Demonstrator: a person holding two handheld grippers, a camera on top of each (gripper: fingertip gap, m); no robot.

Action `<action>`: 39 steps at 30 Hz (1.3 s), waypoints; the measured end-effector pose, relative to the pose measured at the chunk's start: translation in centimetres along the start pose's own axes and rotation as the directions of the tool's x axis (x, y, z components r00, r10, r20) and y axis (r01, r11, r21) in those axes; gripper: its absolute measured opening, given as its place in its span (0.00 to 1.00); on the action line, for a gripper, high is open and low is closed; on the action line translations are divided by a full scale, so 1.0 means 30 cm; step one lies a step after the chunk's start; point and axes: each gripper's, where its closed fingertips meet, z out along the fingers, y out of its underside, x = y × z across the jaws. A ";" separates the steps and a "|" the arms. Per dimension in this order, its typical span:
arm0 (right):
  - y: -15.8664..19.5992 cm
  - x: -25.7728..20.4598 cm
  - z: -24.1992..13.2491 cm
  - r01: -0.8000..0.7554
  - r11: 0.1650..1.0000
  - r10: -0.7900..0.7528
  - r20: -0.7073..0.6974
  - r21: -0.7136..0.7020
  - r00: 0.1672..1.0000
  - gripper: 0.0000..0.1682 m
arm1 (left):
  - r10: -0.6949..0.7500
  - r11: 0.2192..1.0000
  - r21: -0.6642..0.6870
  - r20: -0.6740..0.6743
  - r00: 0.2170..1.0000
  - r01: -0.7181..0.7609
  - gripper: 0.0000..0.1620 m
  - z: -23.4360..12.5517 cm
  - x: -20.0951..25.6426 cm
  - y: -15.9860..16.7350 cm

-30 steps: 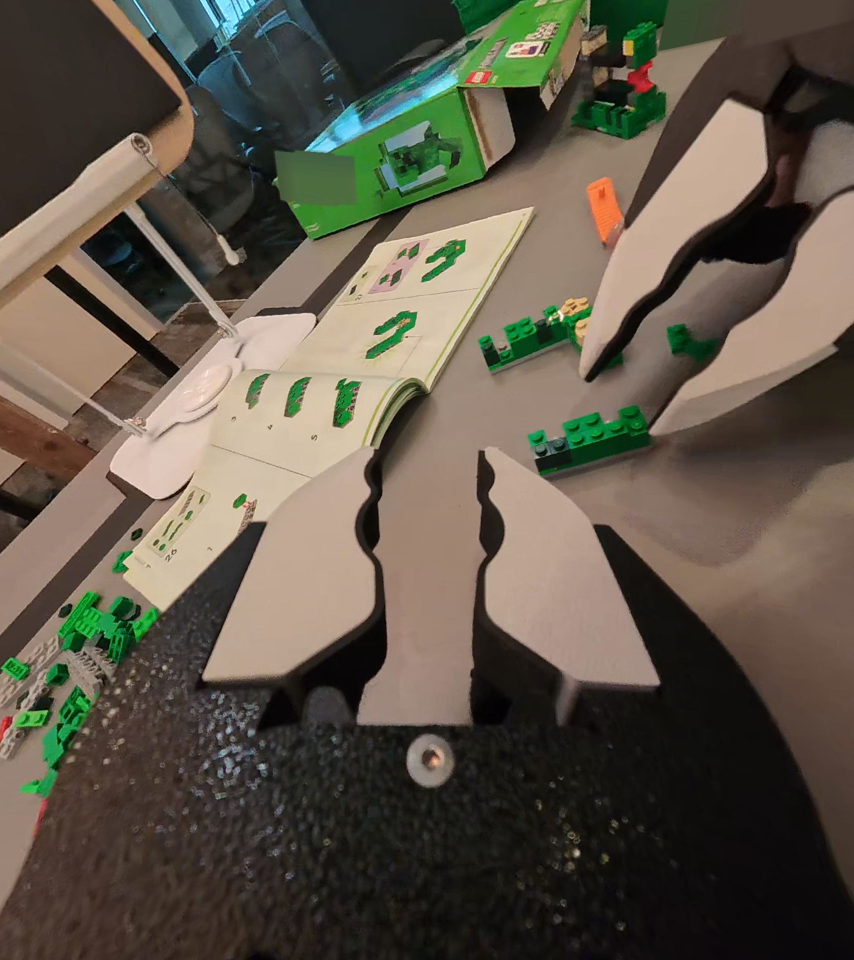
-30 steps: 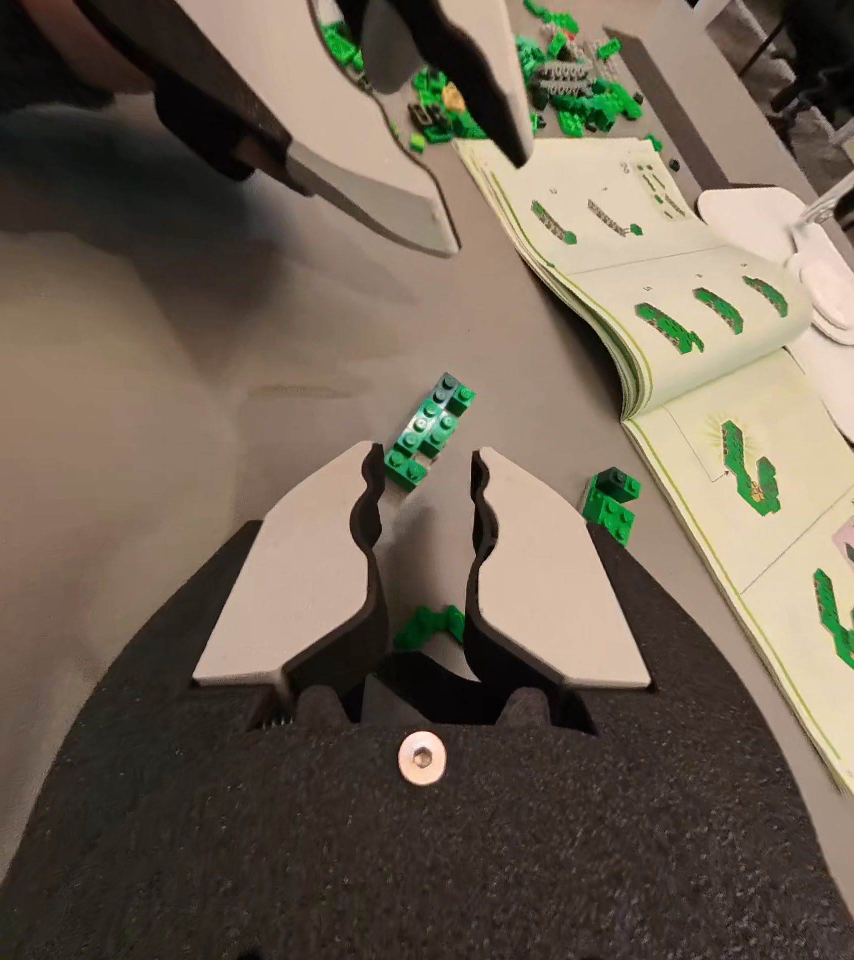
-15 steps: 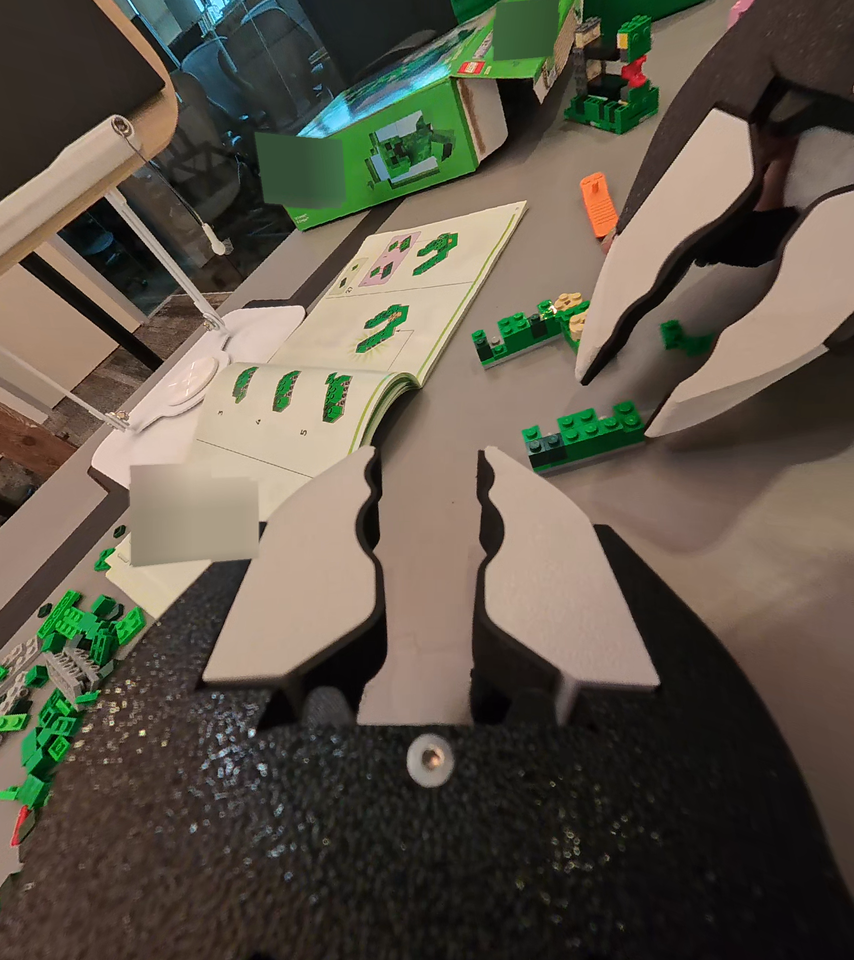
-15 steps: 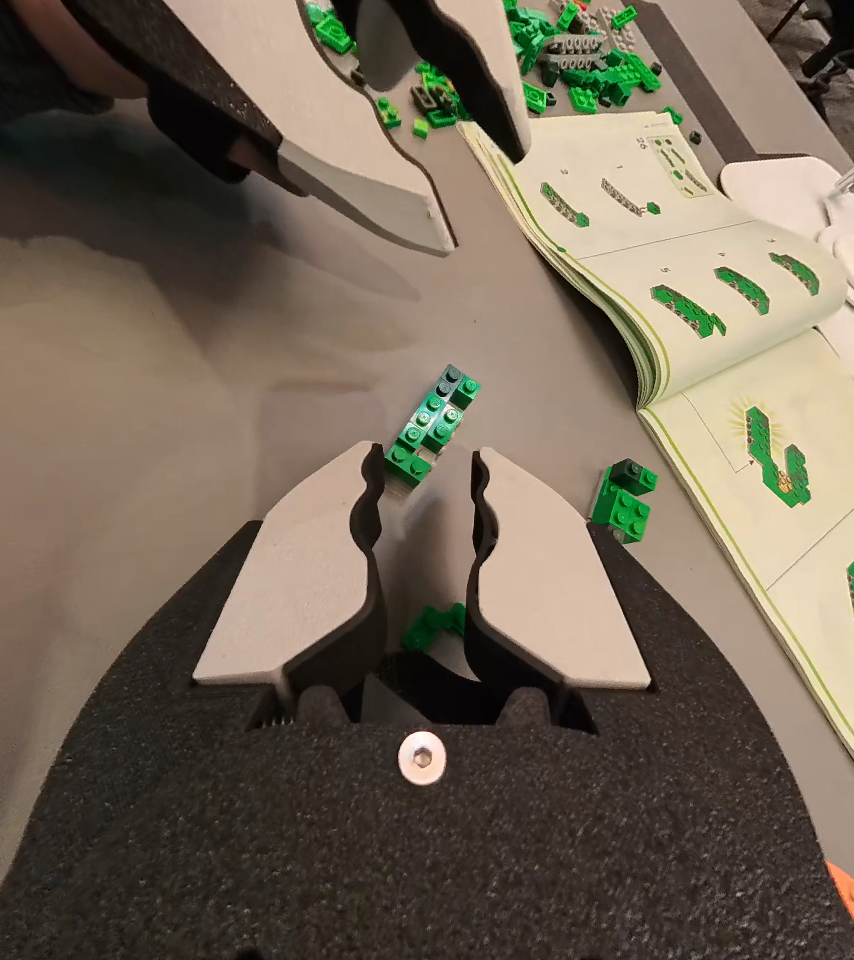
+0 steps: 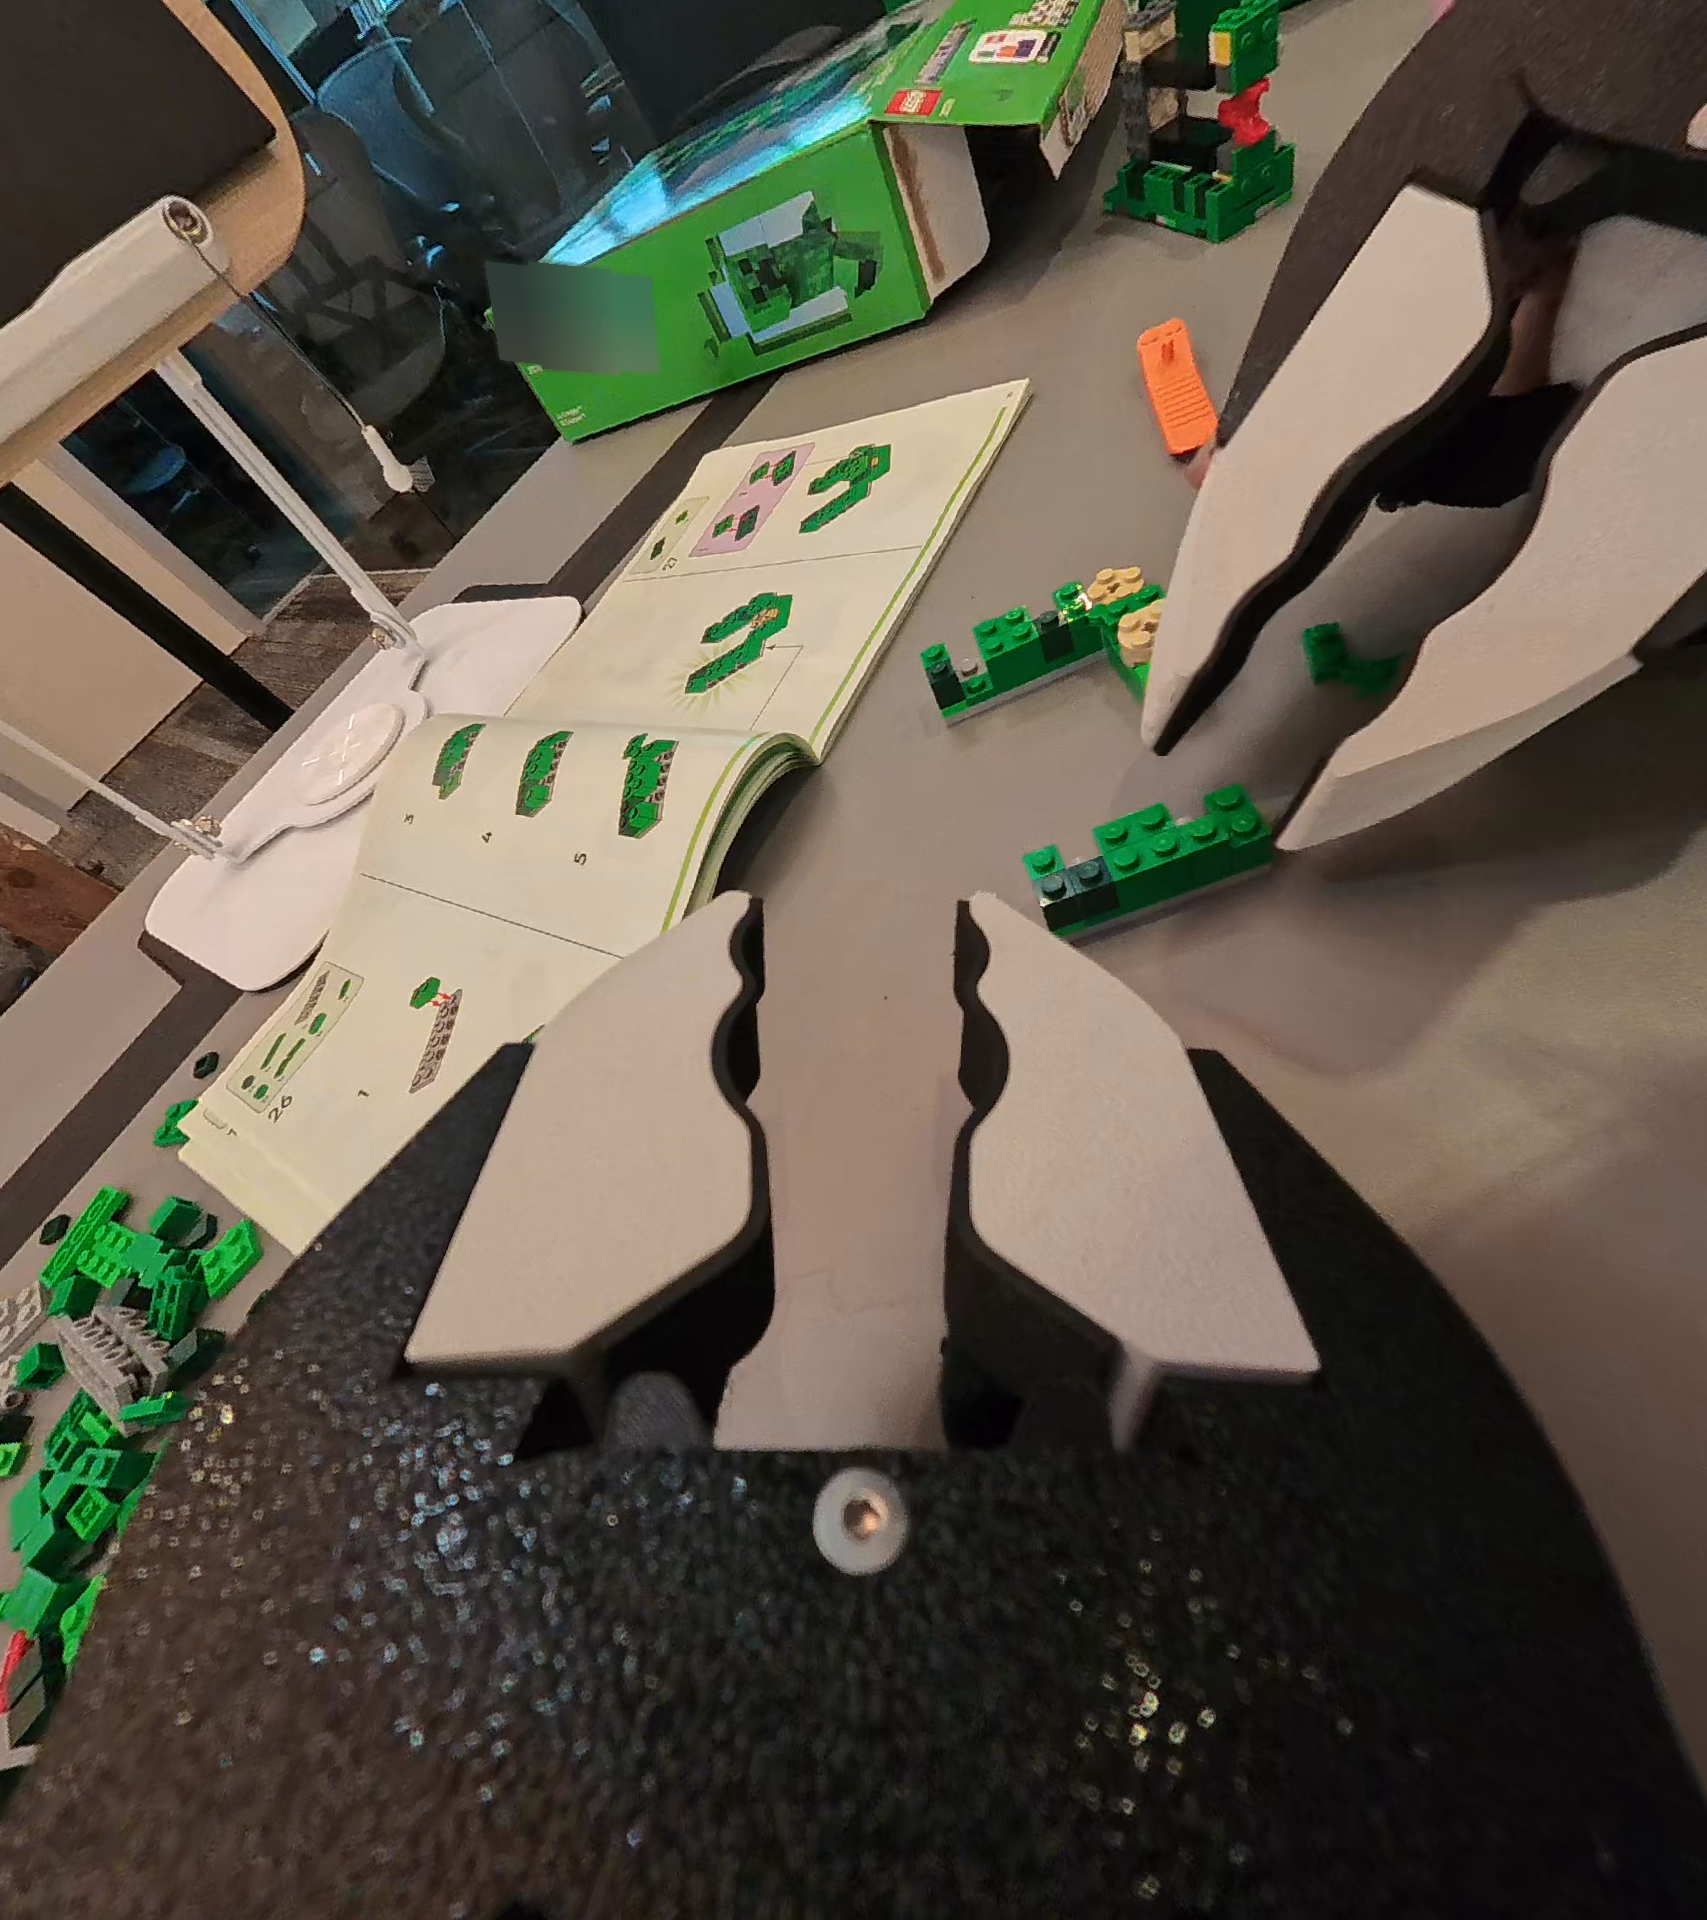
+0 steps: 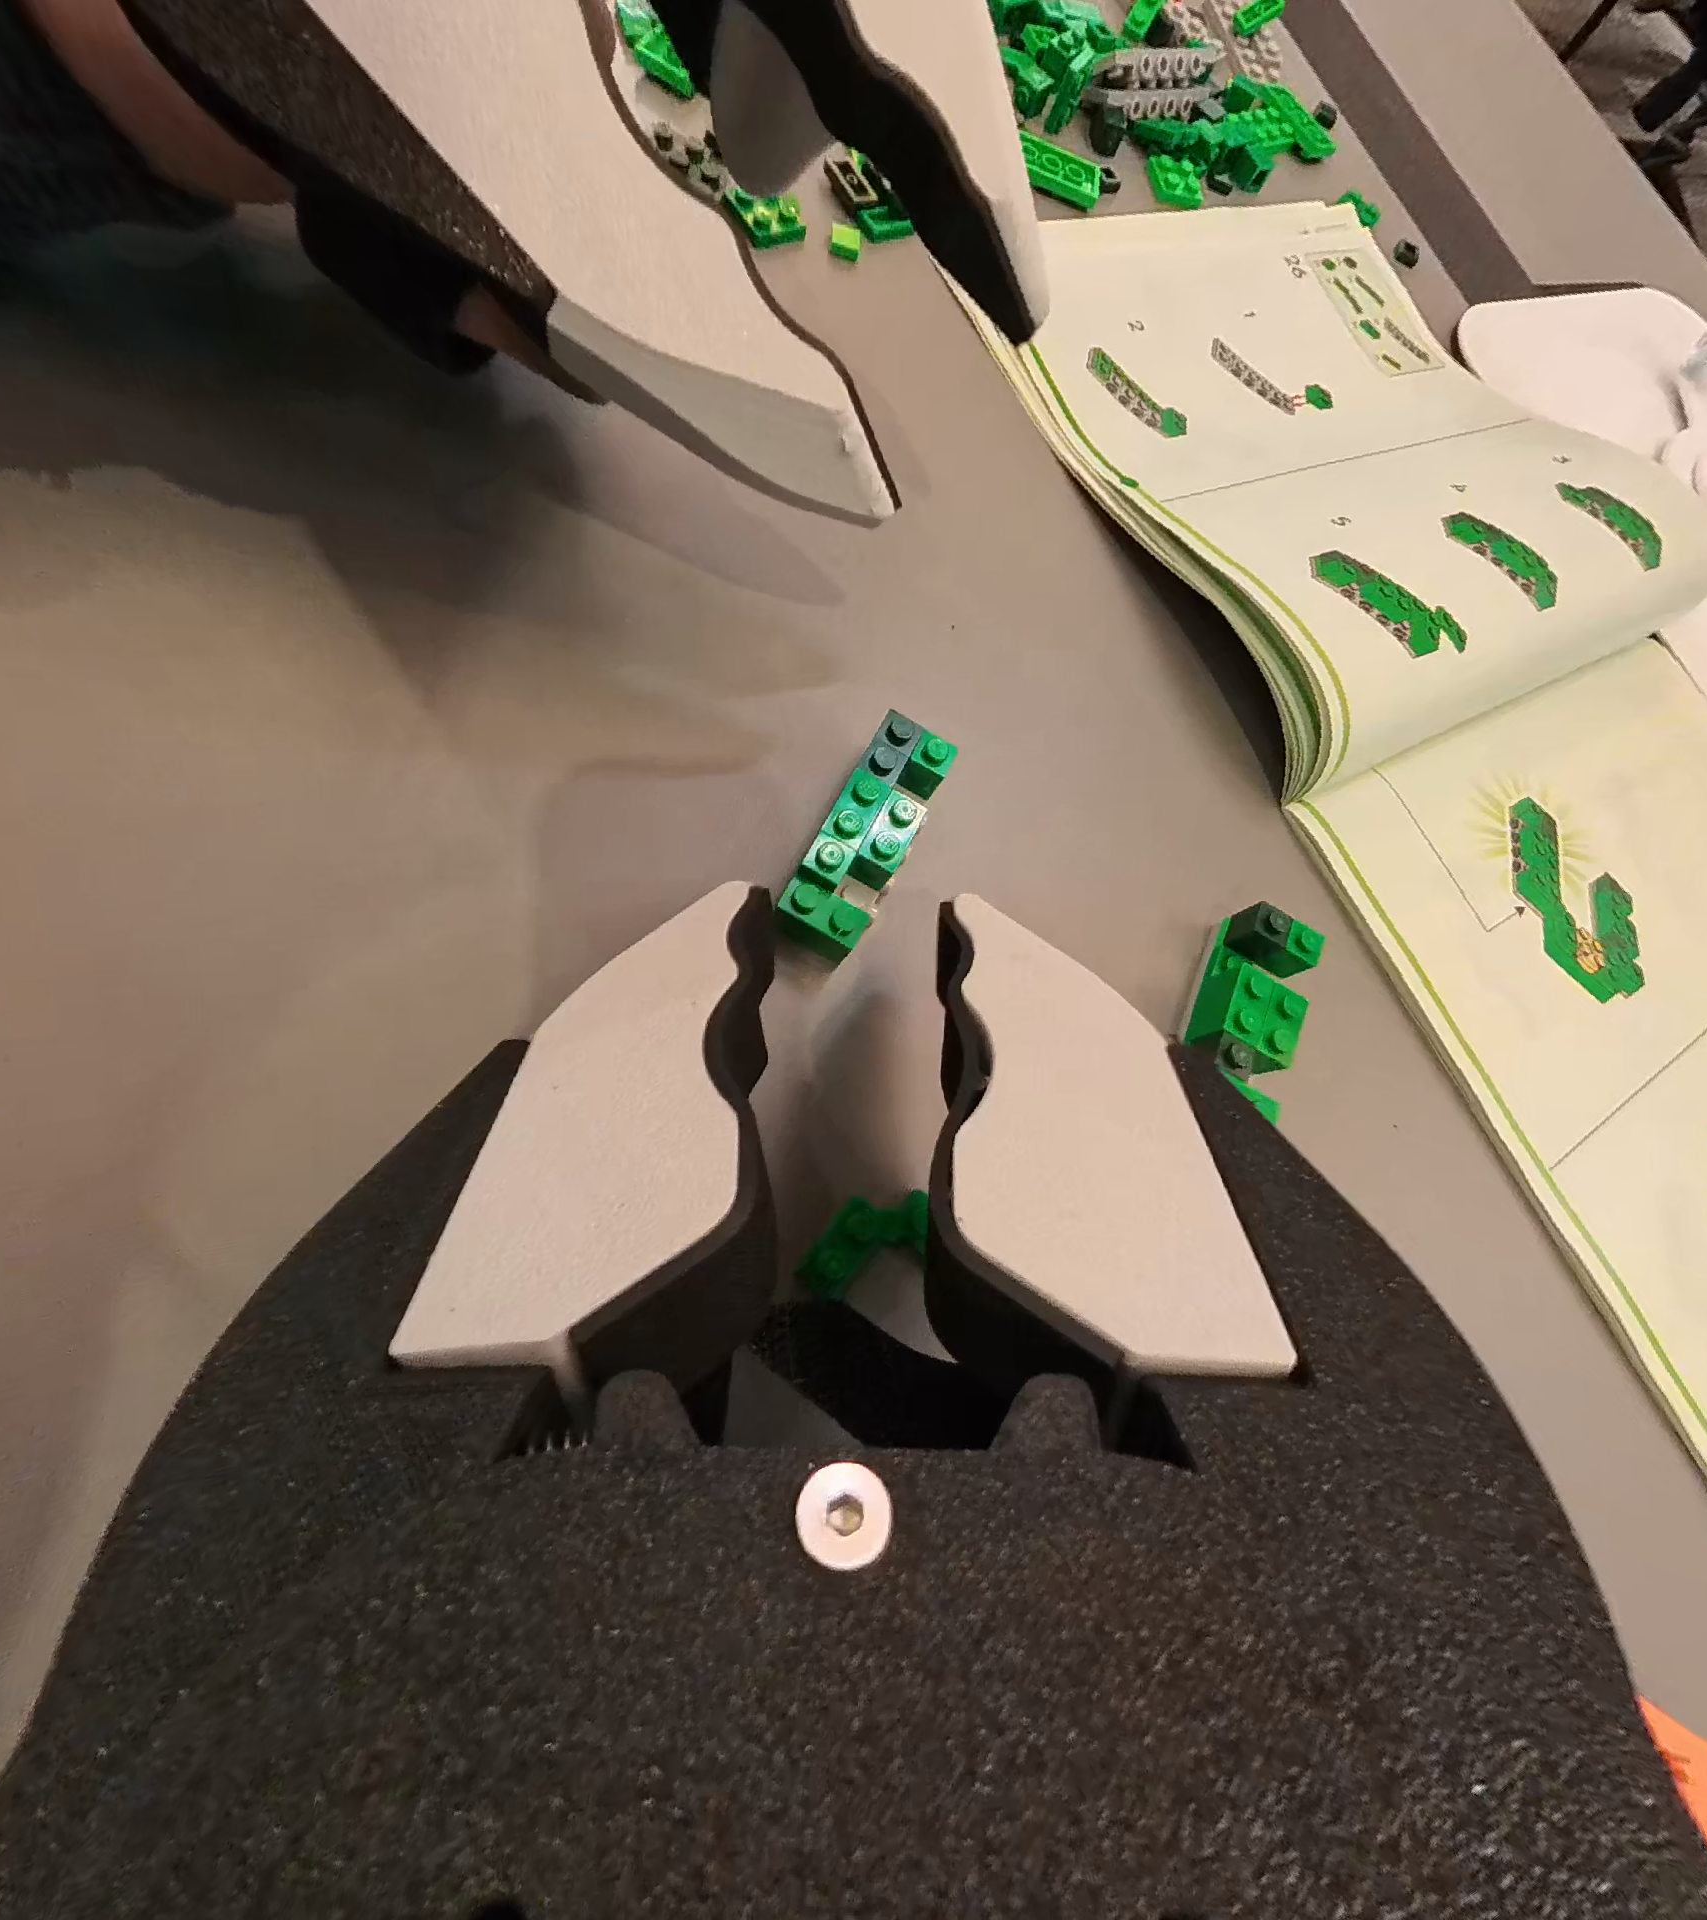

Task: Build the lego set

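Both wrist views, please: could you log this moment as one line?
left claw open, empty | right claw open, by green strip | booklet open

Orange tool (image 6: 1699,1783) cut off by the edge.

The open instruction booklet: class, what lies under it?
The open instruction booklet lies flat on the grey table. Its far corner overlaps a white lamp base. Anything else beneath the pages is covered and cannot be seen.
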 end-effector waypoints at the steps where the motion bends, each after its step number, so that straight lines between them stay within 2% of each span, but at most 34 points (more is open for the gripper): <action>1: 0.002 -0.002 -0.001 -0.004 1.000 0.004 0.005 -0.003 1.000 0.18 | 0.000 1.000 0.000 0.001 1.000 0.000 0.21 -0.001 -0.001 0.000; 8: 0.006 -0.036 -0.003 -0.037 0.999 0.039 0.058 -0.031 0.998 0.17 | 0.002 1.000 -0.001 0.002 1.000 -0.002 0.21 0.000 -0.001 0.000; 11: -0.031 -0.126 0.000 -0.027 0.999 0.021 0.188 0.029 0.982 0.19 | 0.001 1.000 -0.003 -0.001 1.000 -0.001 0.21 0.001 0.000 0.002; 13: -0.054 -0.137 -0.012 -0.029 0.997 0.014 0.200 0.072 0.980 0.18 | -0.002 1.000 -0.005 -0.004 1.000 0.002 0.21 0.001 0.001 0.003; 17: -0.071 -0.091 -0.042 -0.056 0.990 0.034 0.166 0.127 0.985 0.17 | -0.005 1.000 0.007 -0.038 0.999 0.005 0.21 0.000 0.018 -0.005; 22: -0.070 -0.042 -0.078 -0.035 0.978 0.013 0.105 0.206 0.994 0.17 | 0.002 1.000 0.016 -0.172 0.985 0.000 0.23 0.005 0.089 -0.014; 26: -0.048 0.026 -0.103 0.014 0.967 -0.014 0.001 0.254 1.000 0.17 | -0.050 0.999 -0.002 -0.318 0.947 0.052 0.28 0.009 0.162 -0.017; 28: -0.038 0.057 -0.113 0.021 0.963 -0.010 -0.042 0.268 0.999 0.17 | -0.066 0.998 -0.027 -0.343 0.937 0.060 0.32 0.017 0.181 -0.011; 33: -0.048 0.088 -0.130 0.022 0.947 0.006 -0.089 0.320 0.996 0.16 | -0.006 0.996 -0.082 -0.310 0.951 -0.020 0.29 0.037 0.186 0.019; 39: -0.060 0.085 -0.137 0.089 0.934 -0.042 -0.141 0.346 0.989 0.15 | 0.006 0.988 -0.150 -0.157 0.988 -0.030 0.25 0.040 0.098 0.063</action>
